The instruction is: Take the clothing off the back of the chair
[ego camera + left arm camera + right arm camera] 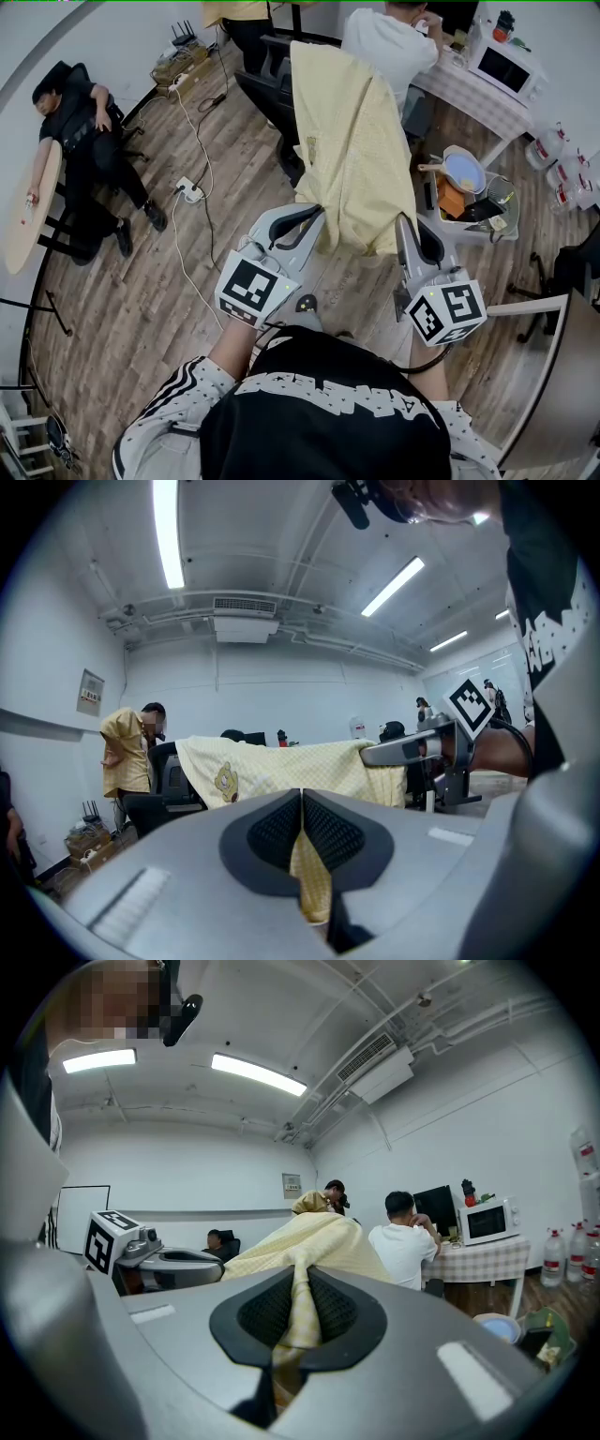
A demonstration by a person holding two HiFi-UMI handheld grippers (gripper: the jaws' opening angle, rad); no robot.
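Both grippers were clamped on cloth. The left gripper (302, 217) had its pads pressed nearly together on a thin fold of the yellow garment (352, 141). The right gripper (406, 234) pinched a thicker bunch of the same hem. The garment hung over the back of the black chair (277, 103), at 12 o'clock from the holder in head view, w/ its lower edge drawn toward them btwn the two grips.

Risks, as I judged them:
- Both grips sat on the hem only, so a hard tug could let the cloth slide out, esp. on the left, where little fabric was caught.
- The upper part lay over the chair top. A level pull rather than a lift would prob. snag it there & drag or tip the chair.
- An uneven pull could dump one side onto the wood floor (141, 281).

Around:
- A seated person in a white shirt (389, 42) was at 1 o'clock, just behind the chair & likely bumped if it got shoved.
- A table (478, 94) w/ a microwave (504, 67) stood at 2 o'clock.
- A cluttered bin (469, 225) at 3 o'clock, near the right gripper, blocked a swing that way.
- A power strip (190, 191) & cables lay at 9 o'clock, a trip risk when stepping left.
- Another person (80, 122) reclined at 10 o'clock, well apart.
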